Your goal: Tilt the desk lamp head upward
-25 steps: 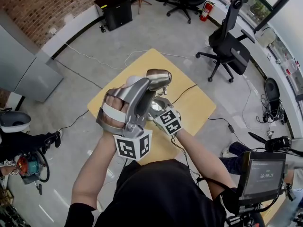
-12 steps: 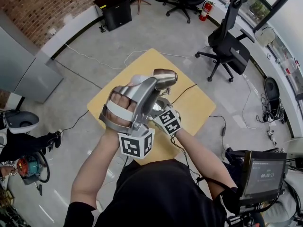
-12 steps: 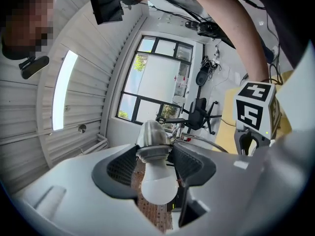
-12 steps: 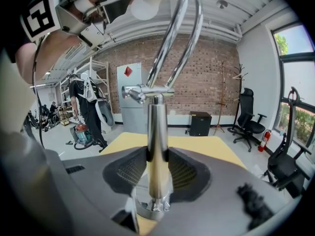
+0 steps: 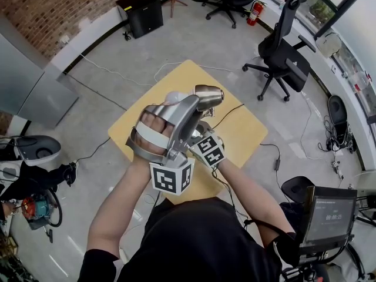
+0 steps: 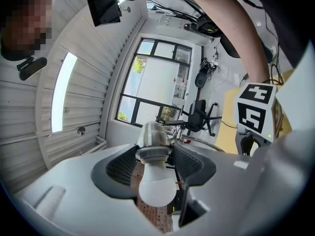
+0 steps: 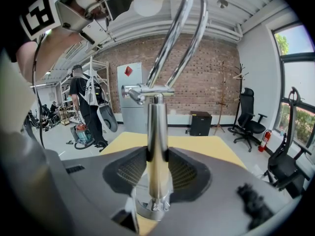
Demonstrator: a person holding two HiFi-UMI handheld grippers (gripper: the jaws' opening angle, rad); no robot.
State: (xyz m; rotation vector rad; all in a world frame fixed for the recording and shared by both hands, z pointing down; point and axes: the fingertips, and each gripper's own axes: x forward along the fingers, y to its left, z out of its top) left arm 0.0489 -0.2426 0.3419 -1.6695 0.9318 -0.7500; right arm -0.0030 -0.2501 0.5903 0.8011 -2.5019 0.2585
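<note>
A chrome desk lamp stands on the yellow table. Its silver head sits high above the table, and my left gripper is shut on it. In the left gripper view both pads clamp the head's neck, just above the white bulb, which points back at the camera. Lower and mostly hidden under the left hand, my right gripper is shut on the lamp's upright chrome post. The pads press the post on both sides above the round base. Curved chrome arms rise from the post's joint.
A black cord runs across the table toward its right edge. Office chairs stand on the floor behind, with a black cabinet by the brick wall. A screen is at lower right. A person stands at the far left.
My left gripper has carried the lamp head a little to the right and farther out over the table. The right gripper has stayed on the post.
</note>
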